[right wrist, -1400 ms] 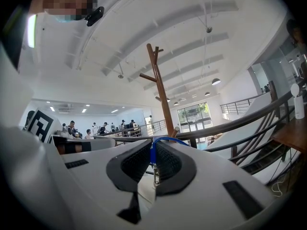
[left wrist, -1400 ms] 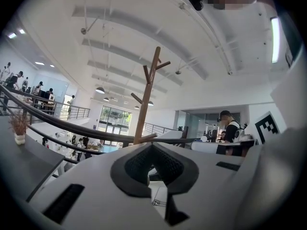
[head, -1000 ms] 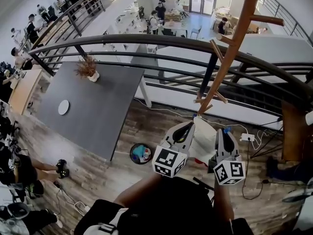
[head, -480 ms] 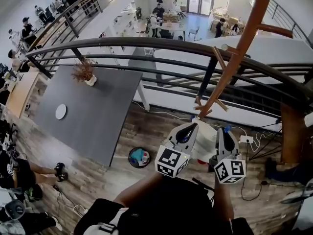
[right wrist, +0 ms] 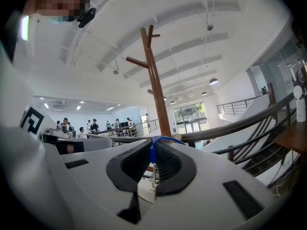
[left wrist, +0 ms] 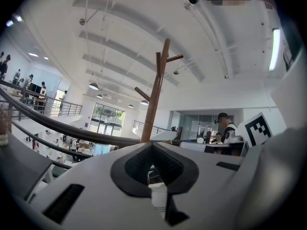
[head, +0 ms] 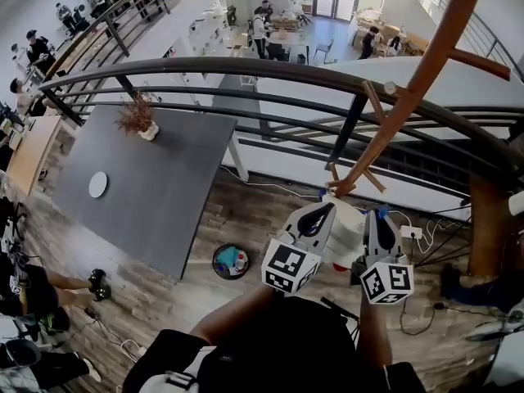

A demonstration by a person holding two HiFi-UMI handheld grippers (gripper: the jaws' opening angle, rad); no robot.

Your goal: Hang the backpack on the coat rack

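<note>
Forearms reach forward, left gripper point(head: 322, 211) and right gripper point(head: 377, 219) side by side, holding up white backpack point(head: 348, 232) between them. Right jaws pinch its blue loop point(right wrist: 154, 151). Left jaws closed, apparently on white fabric. Coat rack point(head: 408, 92) stands just beyond, railing point(head: 246, 67) behind.

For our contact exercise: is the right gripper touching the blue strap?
Touching. The right gripper view shows the right gripper with its jaws closed on the blue strap, which is pinched between the dark pads with no gap.
</note>
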